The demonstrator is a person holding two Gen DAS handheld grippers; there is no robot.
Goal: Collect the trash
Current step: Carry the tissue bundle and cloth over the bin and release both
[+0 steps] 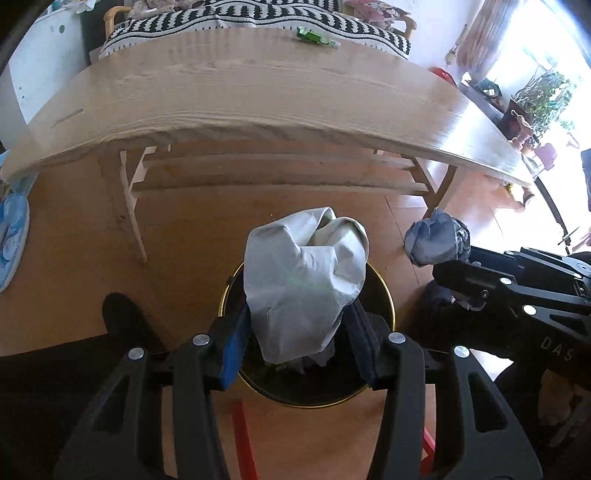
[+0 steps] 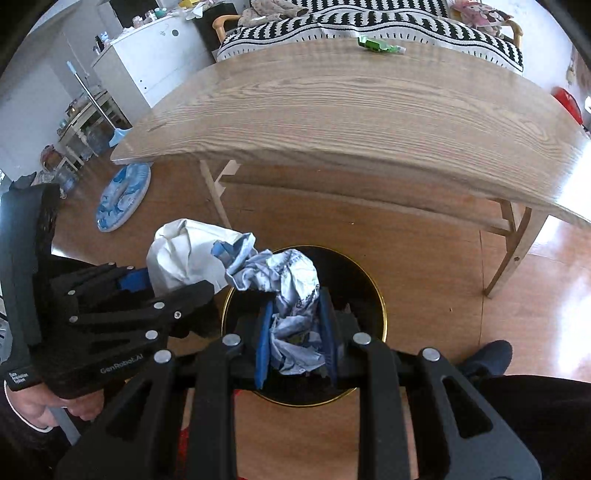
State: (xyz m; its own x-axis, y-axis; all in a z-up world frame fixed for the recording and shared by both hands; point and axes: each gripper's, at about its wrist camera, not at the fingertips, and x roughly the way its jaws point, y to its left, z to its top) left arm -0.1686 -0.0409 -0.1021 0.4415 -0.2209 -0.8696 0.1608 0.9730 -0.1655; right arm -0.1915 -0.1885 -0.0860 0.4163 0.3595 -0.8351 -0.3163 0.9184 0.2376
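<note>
My left gripper (image 1: 301,325) is shut on a crumpled white paper wad (image 1: 304,280) and holds it right above a black trash bin with a gold rim (image 1: 384,291) on the floor. My right gripper (image 2: 295,332) is shut on a crumpled blue-and-white printed wrapper (image 2: 291,295) above the same bin (image 2: 369,280). In the left wrist view the right gripper (image 1: 443,258) shows at the right with its wrapper (image 1: 434,240). In the right wrist view the left gripper (image 2: 147,284) shows at the left with the white wad (image 2: 184,254). A green wrapper (image 1: 314,37) lies on the far side of the wooden table (image 1: 258,96).
The table (image 2: 351,110) stands just beyond the bin, its legs (image 1: 129,206) close by. A striped sofa (image 2: 369,26) is behind it. A blue round cushion (image 2: 123,195) lies on the floor at the left. My shoe (image 2: 487,356) is beside the bin.
</note>
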